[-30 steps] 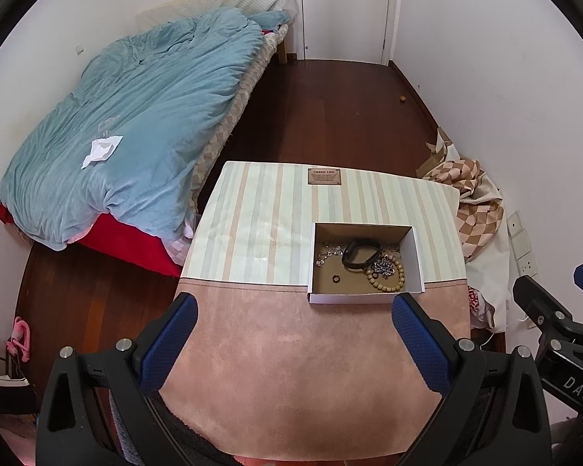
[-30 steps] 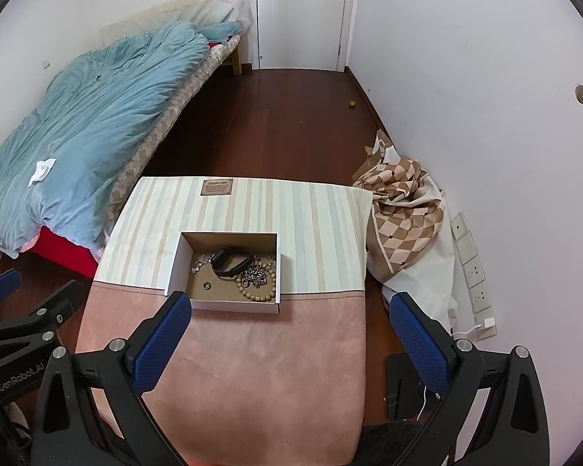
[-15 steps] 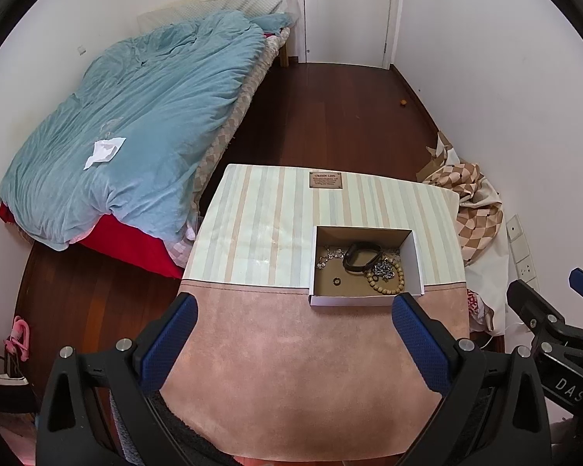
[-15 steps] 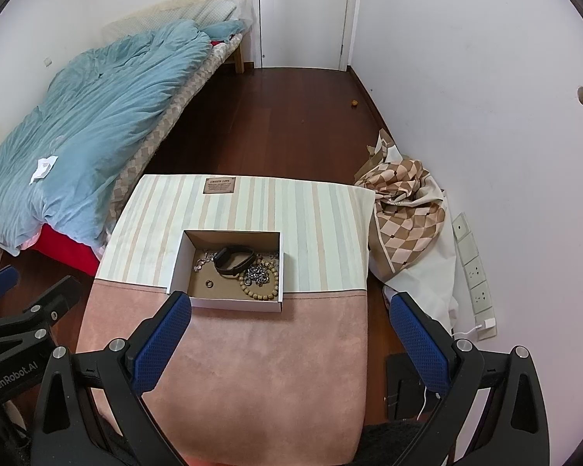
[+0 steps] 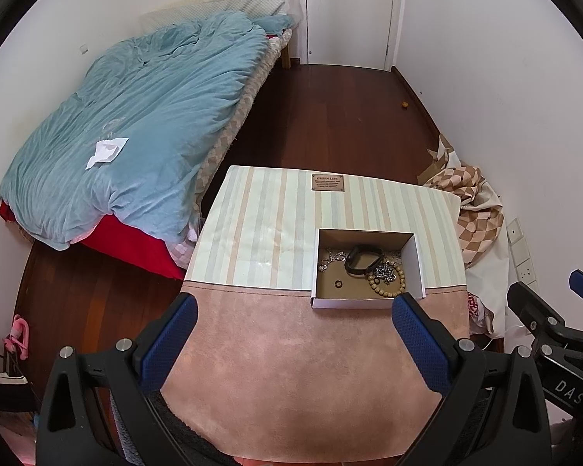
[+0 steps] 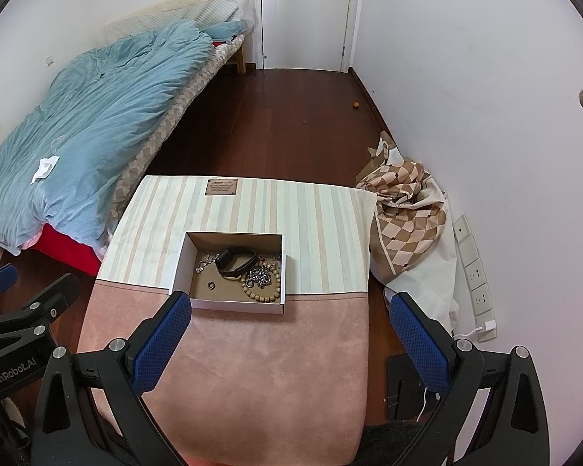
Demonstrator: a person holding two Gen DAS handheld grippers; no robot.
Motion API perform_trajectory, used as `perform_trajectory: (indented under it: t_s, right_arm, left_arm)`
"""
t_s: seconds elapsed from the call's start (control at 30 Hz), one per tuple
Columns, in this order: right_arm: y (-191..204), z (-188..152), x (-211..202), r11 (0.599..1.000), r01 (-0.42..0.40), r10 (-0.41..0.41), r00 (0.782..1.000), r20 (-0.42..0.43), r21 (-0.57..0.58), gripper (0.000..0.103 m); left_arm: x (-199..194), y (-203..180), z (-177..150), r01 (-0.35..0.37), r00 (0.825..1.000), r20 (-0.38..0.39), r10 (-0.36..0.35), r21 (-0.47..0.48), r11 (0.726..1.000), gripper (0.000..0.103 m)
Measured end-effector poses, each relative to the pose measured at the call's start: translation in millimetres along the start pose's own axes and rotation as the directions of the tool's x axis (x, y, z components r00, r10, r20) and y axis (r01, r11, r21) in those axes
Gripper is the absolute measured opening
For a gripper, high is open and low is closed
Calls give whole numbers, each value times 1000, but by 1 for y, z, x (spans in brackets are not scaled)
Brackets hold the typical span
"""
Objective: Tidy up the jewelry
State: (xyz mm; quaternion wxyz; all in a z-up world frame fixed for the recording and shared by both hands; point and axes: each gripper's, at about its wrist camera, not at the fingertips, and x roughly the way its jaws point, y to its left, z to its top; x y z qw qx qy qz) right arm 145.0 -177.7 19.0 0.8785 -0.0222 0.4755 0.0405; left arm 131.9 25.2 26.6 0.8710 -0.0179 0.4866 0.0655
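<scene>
Ahead of both wide-open tools (image 5: 294, 336) (image 6: 290, 334), jewelry box (image 6: 229, 305) w/ bracelets.

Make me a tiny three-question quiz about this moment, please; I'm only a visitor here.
1. True or false: both grippers are open and hold nothing.
2. Which lies in the cardboard box: A) spoon B) wooden bead bracelet C) key?
3. Fill in: the black wristband lies in the box's ____ half, toward the door.

Key: 1 true: left gripper, right gripper. 2 B. 3 far.
</scene>
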Motion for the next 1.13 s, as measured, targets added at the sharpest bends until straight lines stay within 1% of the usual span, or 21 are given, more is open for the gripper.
perform_trajectory:
  t_s: [0.9, 1.13]
  right_arm:
    - [-5, 2, -4, 1000, 1, -1, 1000, 7, -3, 103]
    - [-6, 3, -4, 1000, 0, 0, 1000, 5, -3, 103]
  left_arm:
    - [-1, -1, 0, 0, 1000, 0, 0, -4, 1000, 102]
    - [-4, -3, 0, 21, 1000, 9, -21, 6, 1000, 102]
